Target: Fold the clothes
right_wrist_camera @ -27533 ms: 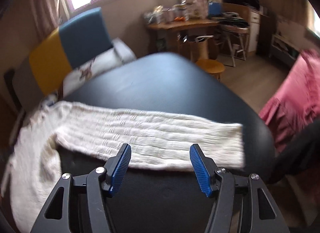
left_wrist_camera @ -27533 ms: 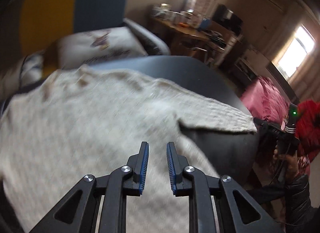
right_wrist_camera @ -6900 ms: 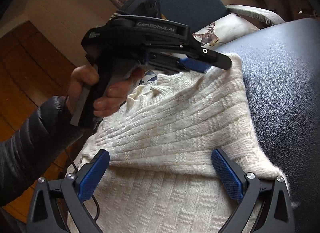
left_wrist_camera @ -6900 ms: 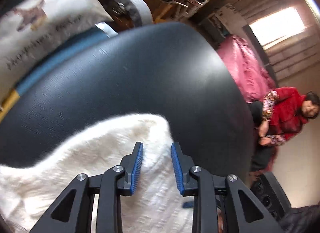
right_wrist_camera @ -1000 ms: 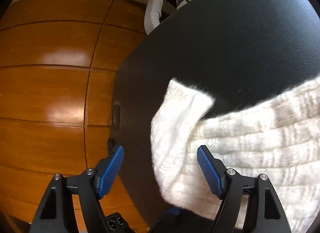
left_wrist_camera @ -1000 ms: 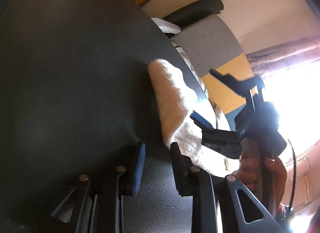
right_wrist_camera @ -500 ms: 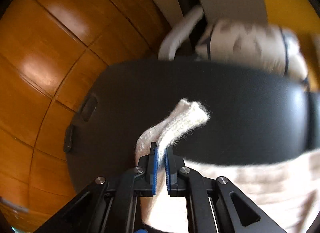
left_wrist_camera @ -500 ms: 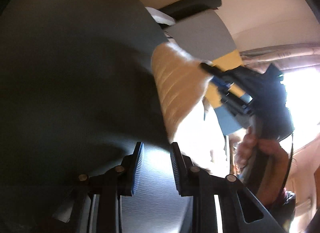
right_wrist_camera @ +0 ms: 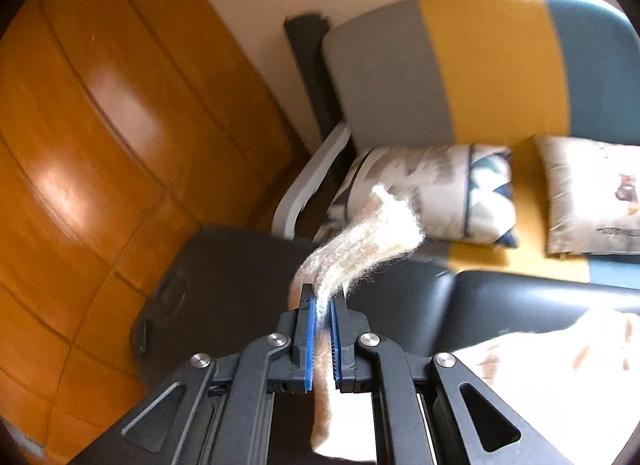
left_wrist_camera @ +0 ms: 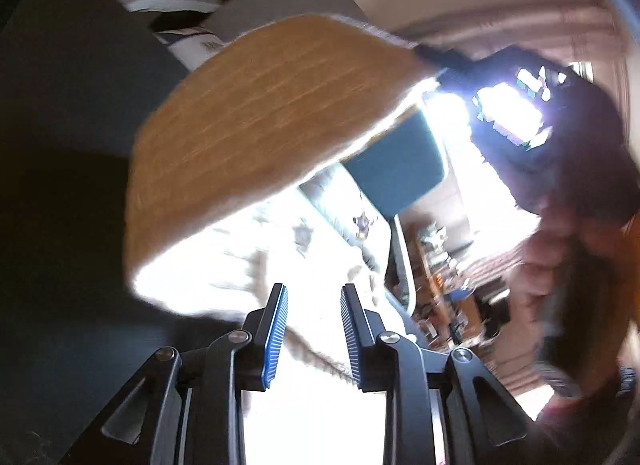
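Cream knit sweater pinched in right gripper before cushions; left gripper spread.

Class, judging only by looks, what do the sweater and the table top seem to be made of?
Sweater: cream knitted yarn, probably wool or acrylic; ribbed rows and fuzzy fibres show where the right tool pinches it. Table top: black, likely leatherette; smooth with a dull sheen.

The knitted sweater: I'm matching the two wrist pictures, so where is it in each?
Left wrist view: the sweater arches across the centre, backlit, lifted over the black table.
Right wrist view: its edge sticks up at centre, pinched by the right gripper; more lies at lower right.
Shared landmark: the grey, yellow and blue chair.
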A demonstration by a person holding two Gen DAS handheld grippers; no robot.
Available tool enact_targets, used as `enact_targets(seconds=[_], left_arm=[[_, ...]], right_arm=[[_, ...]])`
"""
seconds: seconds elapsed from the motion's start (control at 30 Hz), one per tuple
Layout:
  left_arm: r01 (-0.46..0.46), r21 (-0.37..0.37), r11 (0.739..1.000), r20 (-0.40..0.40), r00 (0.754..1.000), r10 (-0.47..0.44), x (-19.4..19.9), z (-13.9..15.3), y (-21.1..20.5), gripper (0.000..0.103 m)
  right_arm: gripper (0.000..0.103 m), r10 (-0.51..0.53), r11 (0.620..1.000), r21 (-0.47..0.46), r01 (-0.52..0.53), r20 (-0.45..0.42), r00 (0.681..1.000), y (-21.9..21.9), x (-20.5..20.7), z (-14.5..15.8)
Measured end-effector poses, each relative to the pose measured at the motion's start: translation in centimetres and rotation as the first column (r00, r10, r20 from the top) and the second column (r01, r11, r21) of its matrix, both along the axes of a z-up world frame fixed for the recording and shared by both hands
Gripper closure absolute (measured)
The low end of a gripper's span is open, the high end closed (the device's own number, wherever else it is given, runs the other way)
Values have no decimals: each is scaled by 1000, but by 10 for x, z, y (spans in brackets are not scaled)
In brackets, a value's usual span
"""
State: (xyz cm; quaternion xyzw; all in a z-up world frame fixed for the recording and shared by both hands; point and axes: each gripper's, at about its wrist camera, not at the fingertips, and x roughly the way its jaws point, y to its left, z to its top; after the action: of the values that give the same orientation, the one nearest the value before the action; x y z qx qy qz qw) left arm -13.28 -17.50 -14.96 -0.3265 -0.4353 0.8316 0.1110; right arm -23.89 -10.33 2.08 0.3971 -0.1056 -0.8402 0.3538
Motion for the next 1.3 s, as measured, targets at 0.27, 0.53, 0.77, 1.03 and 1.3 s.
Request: enact_targets(seconds=[0.27, 0.53, 0.77, 1.03, 1.3], left_arm=[[64, -125, 990, 162, 986, -44, -38, -37, 67, 78], [79, -159, 984, 165, 985, -52, -9, -50, 76, 80], [73, -42, 996, 88, 994, -69, 19, -45, 73, 77], [-39, 124, 992, 145, 989, 21, 8, -50, 38, 73], [-46, 69, 997, 144, 989, 36, 9, -55, 31, 92]], right_arm=[[96, -234, 961, -145, 235, 24, 972, 203, 19, -22], [96, -450, 848, -117, 517, 356, 819, 358, 64, -194], [53, -402, 693, -388, 608, 493, 771, 397, 88, -235], [40, -441, 606, -412, 680, 537, 719, 403, 72, -227], [88, -550, 794, -166, 585, 214, 807, 387, 60, -147]])
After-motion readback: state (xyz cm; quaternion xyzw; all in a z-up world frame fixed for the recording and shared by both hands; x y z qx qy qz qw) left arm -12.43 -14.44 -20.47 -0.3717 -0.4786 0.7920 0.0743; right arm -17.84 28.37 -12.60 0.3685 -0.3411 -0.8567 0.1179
